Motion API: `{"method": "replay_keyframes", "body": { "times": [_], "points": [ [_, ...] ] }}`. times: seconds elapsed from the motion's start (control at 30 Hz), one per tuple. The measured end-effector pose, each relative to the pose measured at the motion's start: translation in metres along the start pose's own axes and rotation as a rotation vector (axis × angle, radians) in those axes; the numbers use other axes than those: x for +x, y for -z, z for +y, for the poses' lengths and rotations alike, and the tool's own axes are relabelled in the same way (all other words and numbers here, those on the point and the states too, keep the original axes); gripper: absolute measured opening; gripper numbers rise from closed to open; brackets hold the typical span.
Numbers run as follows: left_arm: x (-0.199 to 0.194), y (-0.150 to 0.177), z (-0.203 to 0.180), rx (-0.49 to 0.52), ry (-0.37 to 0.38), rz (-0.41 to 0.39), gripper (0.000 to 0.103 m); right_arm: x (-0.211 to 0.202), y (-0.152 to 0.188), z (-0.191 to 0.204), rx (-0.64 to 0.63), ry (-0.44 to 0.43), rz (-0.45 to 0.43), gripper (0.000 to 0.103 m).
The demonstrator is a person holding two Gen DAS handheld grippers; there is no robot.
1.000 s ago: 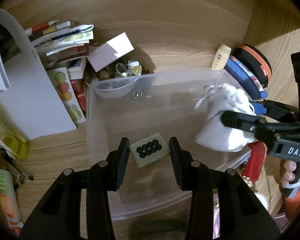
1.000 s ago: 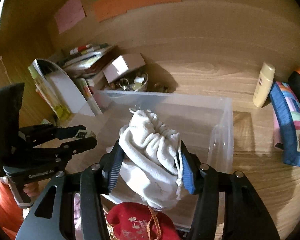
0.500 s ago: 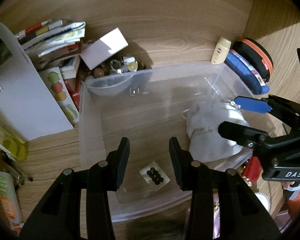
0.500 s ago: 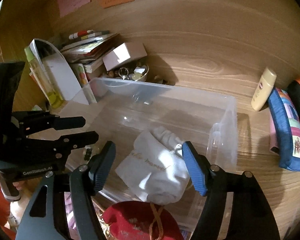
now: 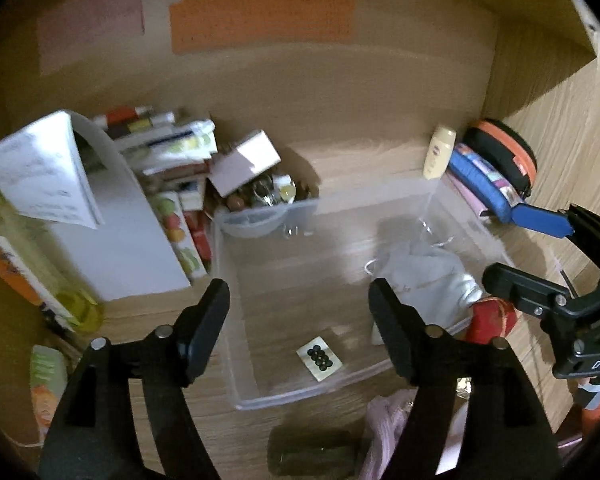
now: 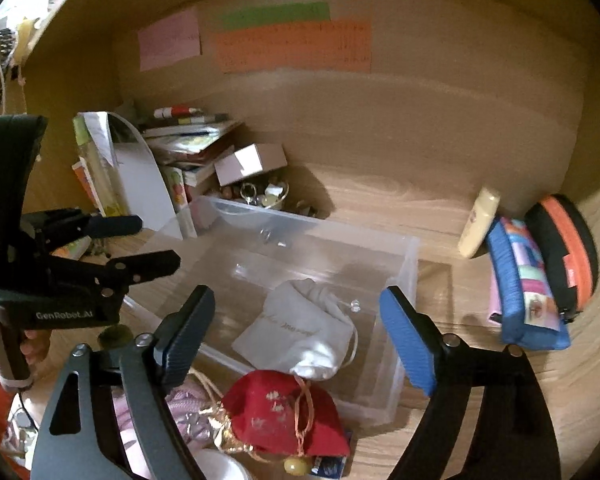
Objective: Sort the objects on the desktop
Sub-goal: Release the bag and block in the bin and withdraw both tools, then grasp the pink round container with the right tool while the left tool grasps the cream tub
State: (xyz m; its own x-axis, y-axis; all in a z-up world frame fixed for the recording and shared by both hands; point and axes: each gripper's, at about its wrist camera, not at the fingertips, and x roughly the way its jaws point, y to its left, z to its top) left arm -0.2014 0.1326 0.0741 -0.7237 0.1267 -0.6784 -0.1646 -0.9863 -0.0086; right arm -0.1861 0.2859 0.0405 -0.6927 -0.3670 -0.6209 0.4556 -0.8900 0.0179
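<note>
Where the right wrist misses it, button card (image 5: pixel 319 357) on bin (image 5: pixel 236 364) floor.

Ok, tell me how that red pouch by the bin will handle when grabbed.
The red pouch looks like soft cloth, so it will probably sag and deform. Its bulging body suggests contents that may shift. The drawstring hangs loose and could snag on the bin.

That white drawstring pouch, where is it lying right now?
The white drawstring pouch lies inside the clear plastic bin, toward its near right corner in the right wrist view, just behind the red pouch outside the bin.
</note>
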Motion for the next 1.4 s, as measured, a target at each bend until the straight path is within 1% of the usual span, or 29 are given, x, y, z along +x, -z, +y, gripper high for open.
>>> {"method": "replay_keyframes", "body": {
  "times": [0.13,0.2,0.27,0.37,0.53,0.77,0.9,1.13,1.27,1.4],
  "points": [
    [-0.021,0.002,0.006,-0.018,-0.007,-0.042,0.08,-0.019,0.003,0.002,-0.006,0.021,-0.036,0.088],
    [-0.035,0.007,0.011,-0.028,-0.011,-0.066,0.088,-0.029,0.005,0.002,-0.004,0.025,-0.055,0.09],
    [-0.046,0.014,0.014,-0.031,-0.026,-0.083,0.09,-0.04,0.009,0.003,-0.001,0.029,-0.075,0.093],
    [-0.06,0.029,0.019,-0.032,-0.049,-0.086,0.09,-0.055,0.018,0.005,0.001,0.042,-0.106,0.1],
    [-0.08,0.061,0.027,-0.049,-0.07,-0.073,0.09,-0.075,0.035,0.008,-0.002,0.066,-0.137,0.102],
    [-0.097,0.102,0.028,-0.102,-0.067,-0.052,0.091,-0.085,0.063,0.018,0.02,0.012,-0.123,0.102],
    [-0.103,0.13,0.023,-0.121,-0.085,-0.033,0.091,-0.083,0.081,0.035,-0.008,-0.022,-0.098,0.102],
    [-0.104,0.176,0.013,-0.15,-0.085,0.023,0.092,-0.074,0.103,0.063,-0.052,-0.08,-0.048,0.102],
    [-0.1,0.193,0.004,-0.163,-0.065,0.035,0.095,-0.067,0.111,0.074,-0.075,-0.104,-0.019,0.102],
    [-0.092,0.202,-0.002,-0.173,-0.042,0.051,0.095,-0.058,0.116,0.084,-0.1,-0.103,0.001,0.102]
  ]
}}
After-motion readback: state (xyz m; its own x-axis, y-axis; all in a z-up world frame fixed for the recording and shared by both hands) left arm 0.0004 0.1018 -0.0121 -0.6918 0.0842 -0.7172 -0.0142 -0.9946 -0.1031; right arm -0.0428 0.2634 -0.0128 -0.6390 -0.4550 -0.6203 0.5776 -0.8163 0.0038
